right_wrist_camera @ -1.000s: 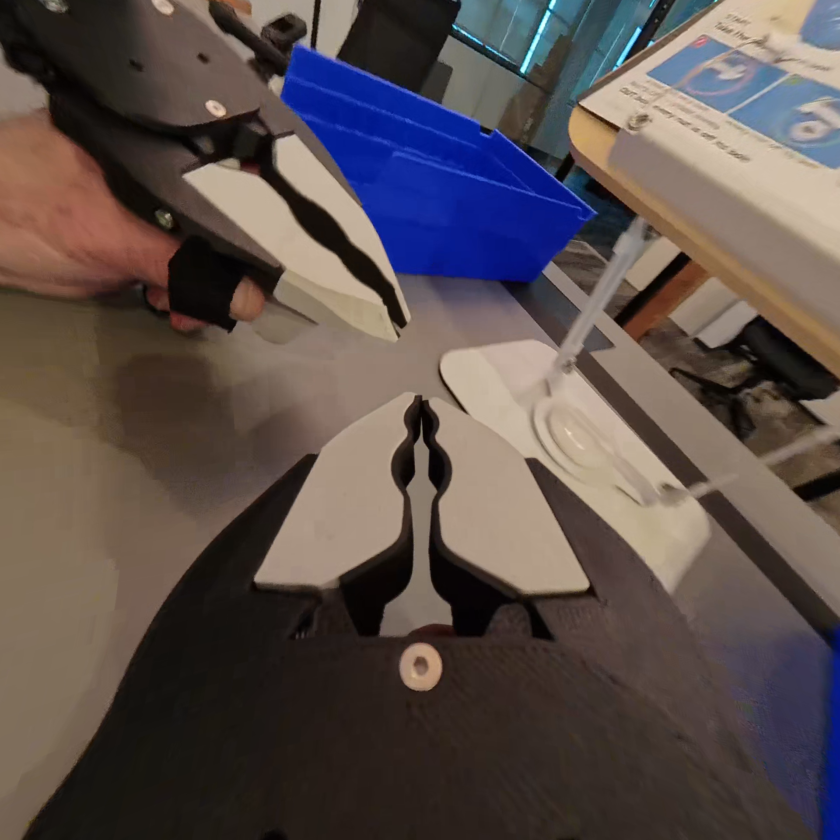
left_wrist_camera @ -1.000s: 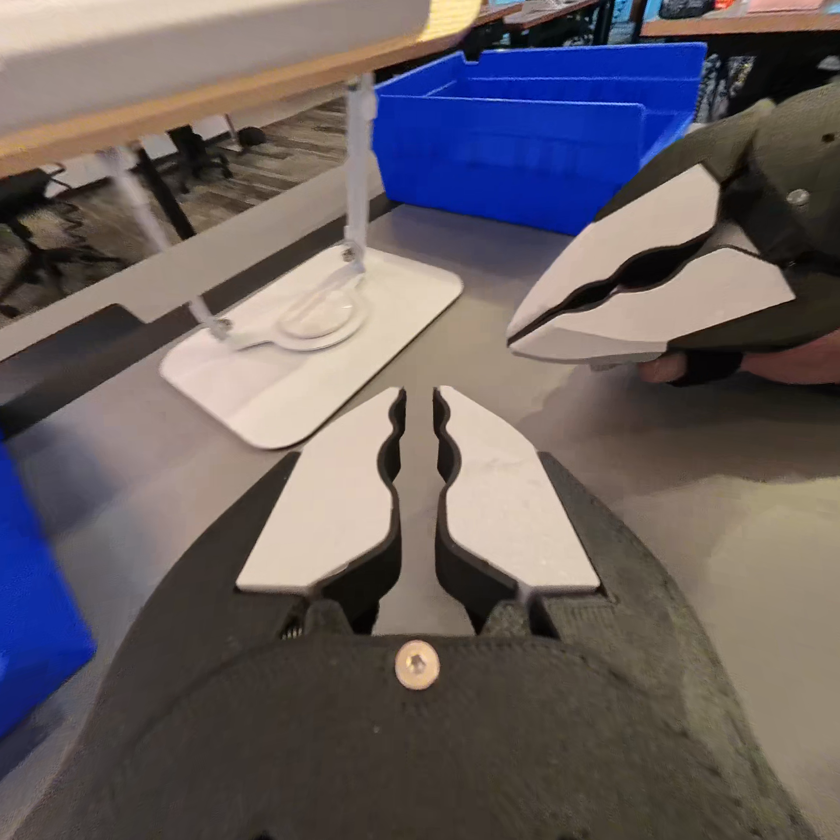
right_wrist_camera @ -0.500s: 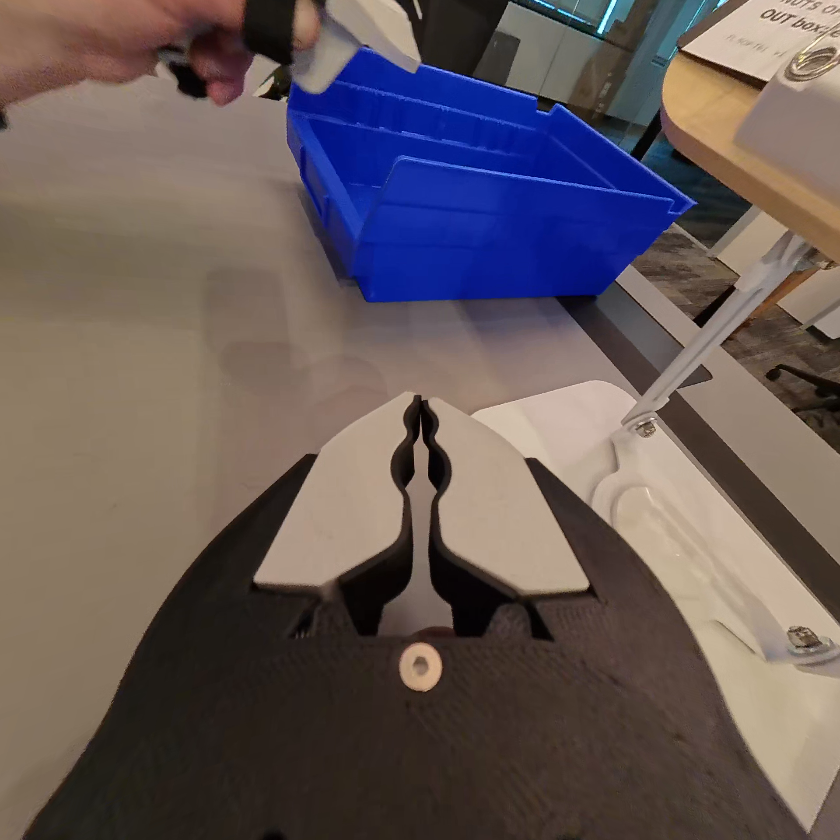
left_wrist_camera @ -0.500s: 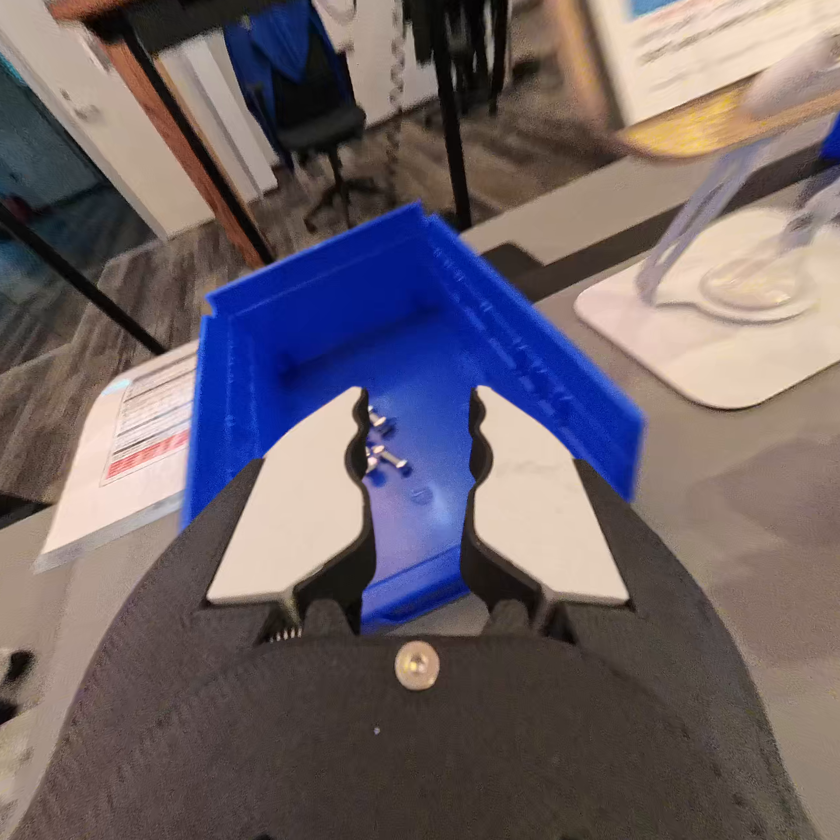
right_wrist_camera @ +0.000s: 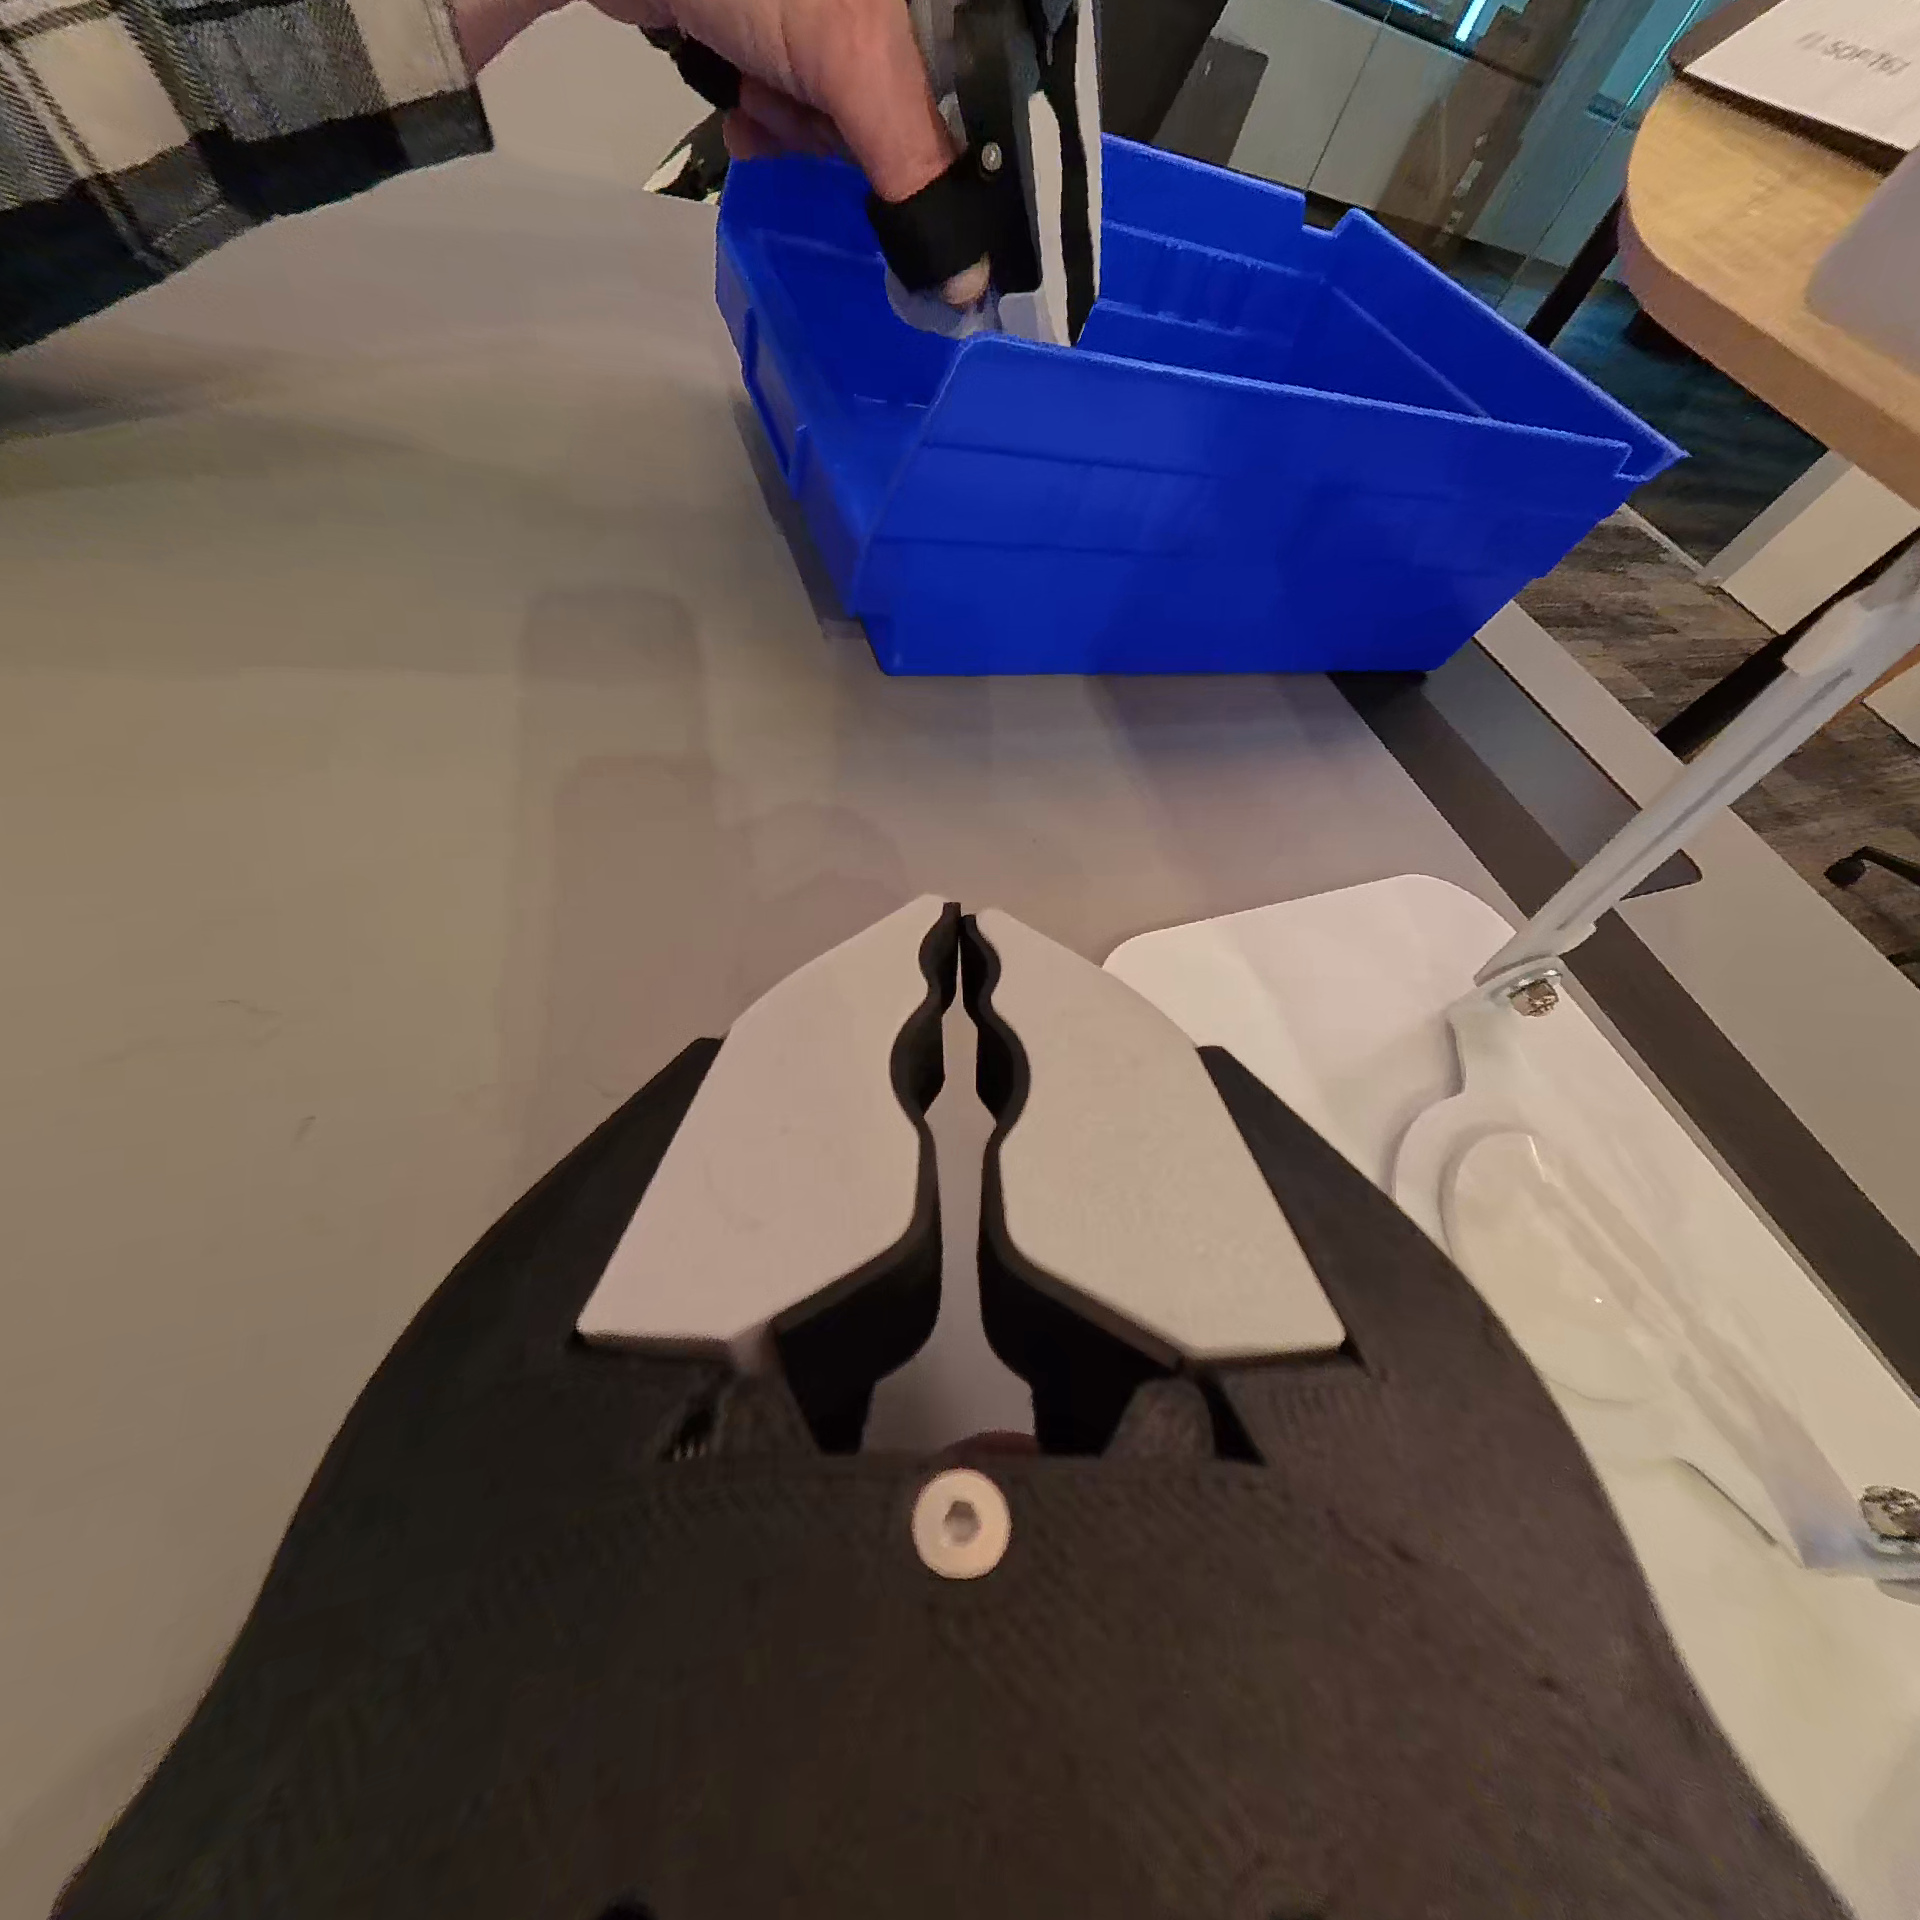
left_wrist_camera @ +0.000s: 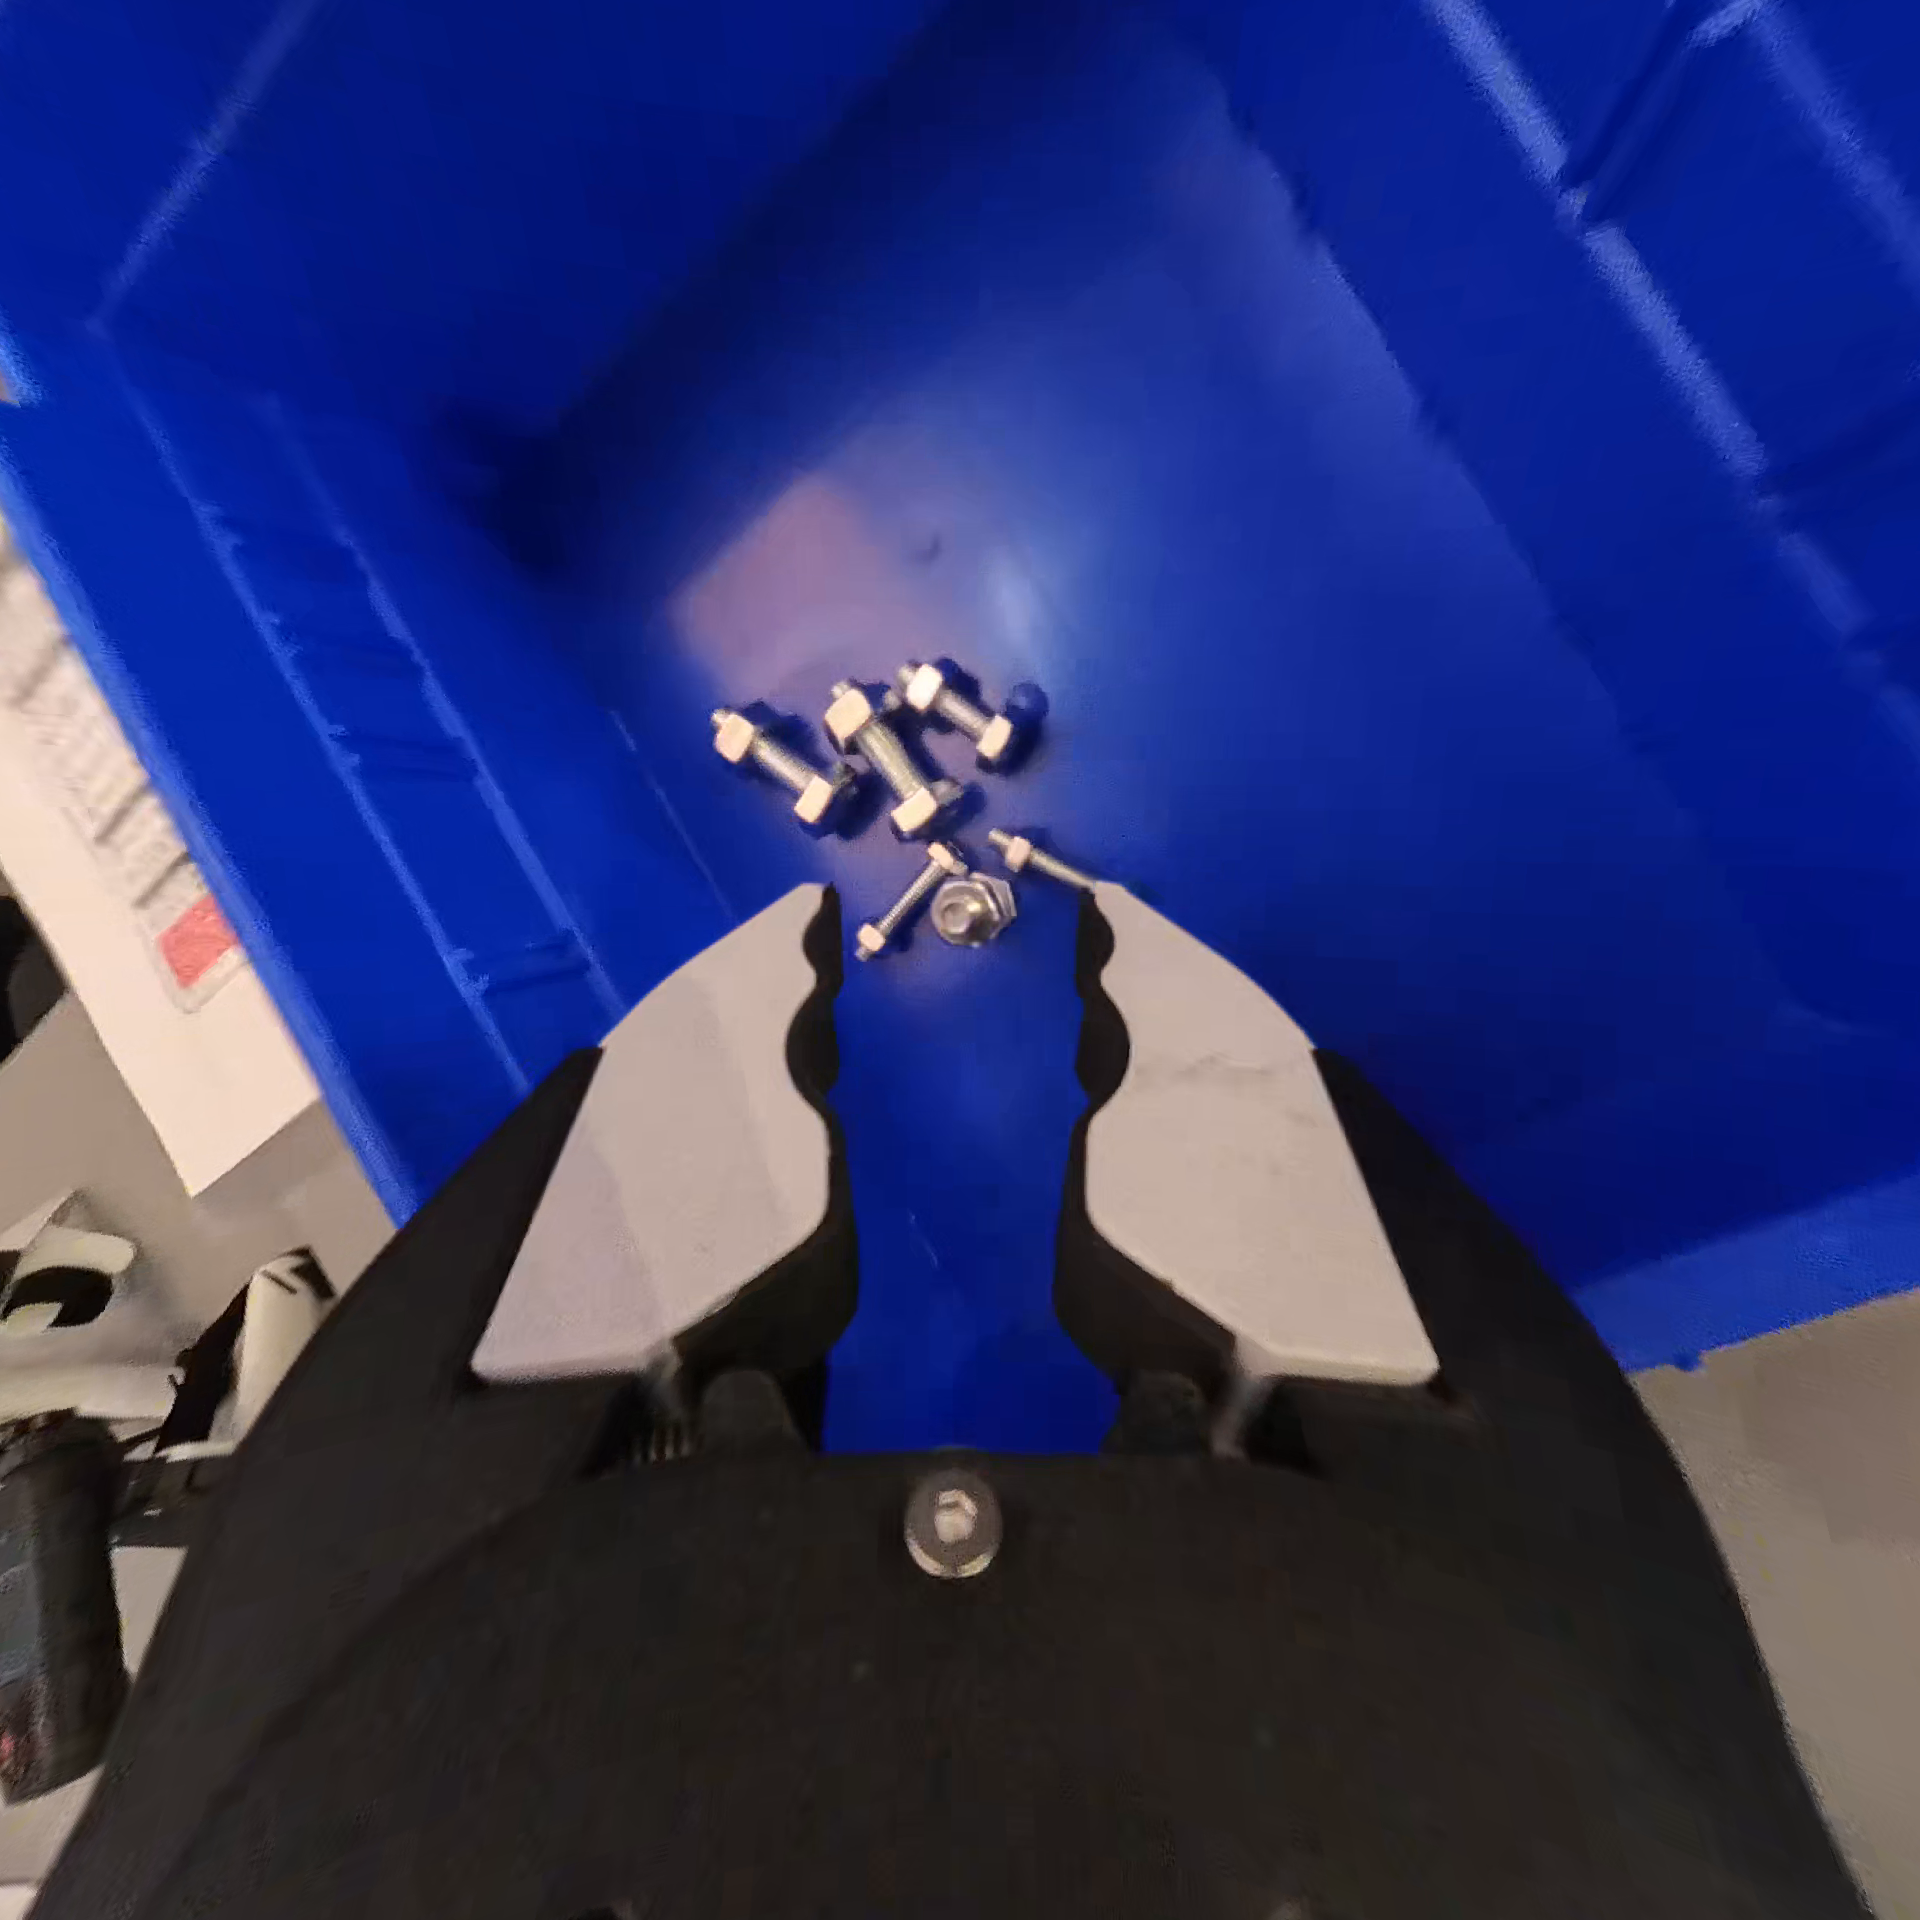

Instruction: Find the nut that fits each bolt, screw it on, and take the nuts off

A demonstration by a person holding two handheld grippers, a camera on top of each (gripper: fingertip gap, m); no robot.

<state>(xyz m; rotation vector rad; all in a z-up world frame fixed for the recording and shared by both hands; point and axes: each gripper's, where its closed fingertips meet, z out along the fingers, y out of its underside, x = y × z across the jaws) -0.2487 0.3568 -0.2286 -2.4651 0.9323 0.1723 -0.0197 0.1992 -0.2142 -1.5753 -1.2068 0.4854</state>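
In the left wrist view my left gripper (left_wrist_camera: 956, 904) is open and reaches down into a blue bin (left_wrist_camera: 1351, 520). Several silver bolts with nuts on them (left_wrist_camera: 883, 758) lie on the bin floor just beyond the fingertips. A thin bolt (left_wrist_camera: 904, 902) and a bolt seen end-on with a flanged nut (left_wrist_camera: 966, 912) lie between the open tips; nothing is gripped. My right gripper (right_wrist_camera: 958, 914) is shut and empty, over the grey table (right_wrist_camera: 364, 727). In the right wrist view the left gripper (right_wrist_camera: 1049, 208) dips into the same blue bin (right_wrist_camera: 1195, 520).
A white stand base (right_wrist_camera: 1351, 1039) with clear struts (right_wrist_camera: 1662, 831) sits right of my right gripper. A person's hand (right_wrist_camera: 831, 94) holds the left gripper. A white sheet (left_wrist_camera: 114, 935) lies left of the bin. A wooden table edge (right_wrist_camera: 1766, 260) is at the far right. One gripper's finger ends stand about 30 cm off the other's.
The left gripper swung from the table middle over to the blue bin and down into it, and its jaws opened wide. The right gripper stayed shut and shifted slightly.
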